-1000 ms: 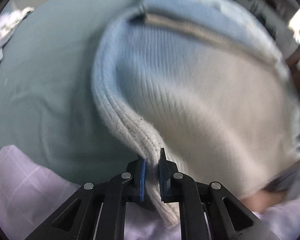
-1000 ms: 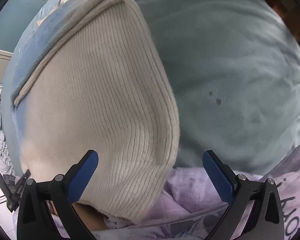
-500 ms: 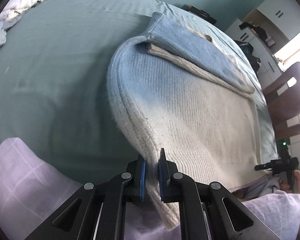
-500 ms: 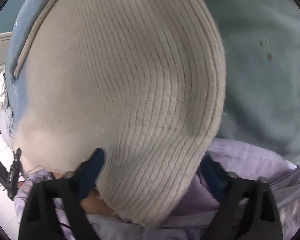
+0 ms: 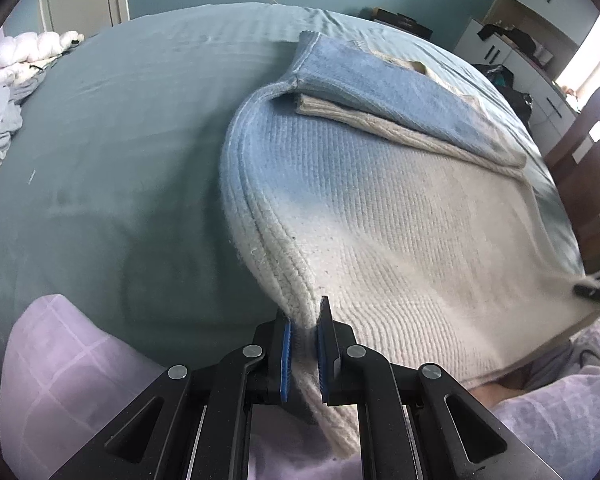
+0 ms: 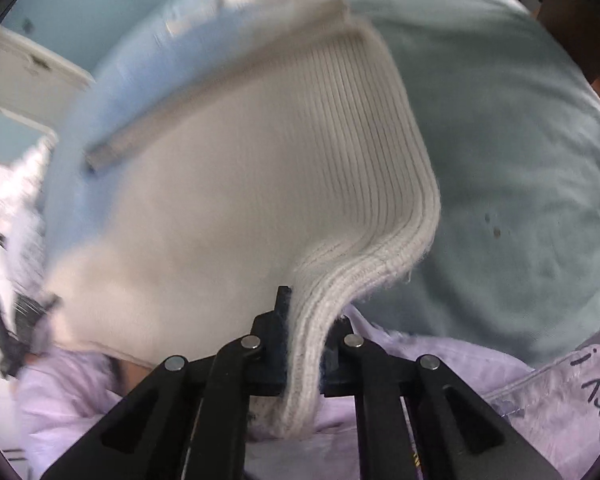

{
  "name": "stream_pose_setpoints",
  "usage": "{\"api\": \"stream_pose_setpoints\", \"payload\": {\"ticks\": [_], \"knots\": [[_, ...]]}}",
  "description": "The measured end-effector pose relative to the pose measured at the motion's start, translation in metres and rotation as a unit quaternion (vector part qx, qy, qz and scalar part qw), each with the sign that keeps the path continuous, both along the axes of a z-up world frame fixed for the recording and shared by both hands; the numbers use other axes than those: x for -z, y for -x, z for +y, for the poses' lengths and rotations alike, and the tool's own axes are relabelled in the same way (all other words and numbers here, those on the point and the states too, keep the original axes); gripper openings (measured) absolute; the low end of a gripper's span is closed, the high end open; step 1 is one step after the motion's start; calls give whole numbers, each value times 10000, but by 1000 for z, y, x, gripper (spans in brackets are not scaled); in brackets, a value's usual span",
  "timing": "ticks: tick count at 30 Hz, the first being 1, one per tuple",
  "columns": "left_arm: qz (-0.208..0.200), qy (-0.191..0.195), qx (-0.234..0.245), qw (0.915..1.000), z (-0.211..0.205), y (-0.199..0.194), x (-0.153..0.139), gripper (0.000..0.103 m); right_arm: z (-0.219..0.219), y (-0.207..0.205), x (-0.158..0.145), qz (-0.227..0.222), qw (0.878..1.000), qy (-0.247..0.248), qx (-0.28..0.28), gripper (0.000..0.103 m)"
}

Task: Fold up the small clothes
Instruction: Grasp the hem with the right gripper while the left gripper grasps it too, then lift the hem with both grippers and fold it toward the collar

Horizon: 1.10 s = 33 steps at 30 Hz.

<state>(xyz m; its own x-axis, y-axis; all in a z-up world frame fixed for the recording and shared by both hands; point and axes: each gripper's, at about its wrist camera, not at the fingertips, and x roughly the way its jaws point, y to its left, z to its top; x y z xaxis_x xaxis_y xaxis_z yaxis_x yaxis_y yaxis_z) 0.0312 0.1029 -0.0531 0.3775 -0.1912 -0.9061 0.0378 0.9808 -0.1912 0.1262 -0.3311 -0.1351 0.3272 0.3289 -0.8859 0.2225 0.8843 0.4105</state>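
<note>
A knit sweater [image 5: 399, 208], cream fading to light blue, lies on a teal bedsheet [image 5: 120, 128] with a sleeve folded across its far part. My left gripper [image 5: 303, 344] is shut on the ribbed hem at its near left corner. In the right wrist view the same sweater [image 6: 240, 184] fills the middle, and my right gripper [image 6: 305, 336] is shut on the ribbed hem at the near right corner, which is lifted off the sheet [image 6: 519, 160].
Lilac clothing of the person [image 5: 60, 360] lies at the near edge of the bed. Crumpled white and grey laundry [image 5: 4, 92] sits at the far left. A dark wooden chair [image 5: 591, 168] and white cupboards [image 5: 539, 20] stand to the right.
My right gripper moved onto the sweater's right hem and closed on it, lifting that corner. The left gripper kept its hold on the left hem and drew back a little.
</note>
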Motion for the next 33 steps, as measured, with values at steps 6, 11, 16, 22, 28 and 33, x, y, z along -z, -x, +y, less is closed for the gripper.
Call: {"api": "stream_pose_setpoints", "payload": {"ticks": [6,11,16,22,28,33], "knots": [[-163,63,-72,9998,4,1,-8,10,1,24,-32,-969,9918,-573,610,5],[-667,648,-218,9954,21,4,-40,9,6,24,-83,-1861,9773,-679,744,5],[-1026,1525,-597,9812,48,0,-77,8,-2,31,-120,-2548,9543,-1106,1101,4],[-1310,1780,-629,9732,64,19,-121,8,-8,54,-145,-3007,9369,-1321,1202,4],[-1425,2048,-472,9672,76,51,-161,8,-14,81,-165,-3175,9307,-1400,1155,4],[-1286,2059,-318,9696,79,80,-180,8,-20,103,-173,-3013,9368,-1454,1028,4]]}}
